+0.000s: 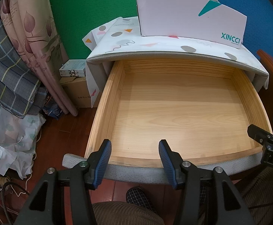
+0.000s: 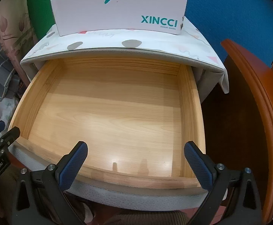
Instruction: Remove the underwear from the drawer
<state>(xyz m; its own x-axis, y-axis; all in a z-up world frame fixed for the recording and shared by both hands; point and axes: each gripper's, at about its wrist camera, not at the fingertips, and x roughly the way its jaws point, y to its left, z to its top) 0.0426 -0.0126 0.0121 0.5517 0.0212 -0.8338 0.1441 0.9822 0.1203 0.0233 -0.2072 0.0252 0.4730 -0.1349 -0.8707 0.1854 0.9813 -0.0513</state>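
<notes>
Drawer [image 1: 183, 101] pulled out | curtain [image 1: 37, 37] only in left view

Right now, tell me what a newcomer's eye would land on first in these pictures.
The pulled-out wooden drawer fills the middle of both views, and its pale bottom is bare, with no underwear in sight. Behind it, on the patterned cloth covering the cabinet top, stands a white shoe box with teal lettering. At the near edge the left gripper and the right gripper both hang open over the drawer's padded grey front, holding nothing.
</notes>
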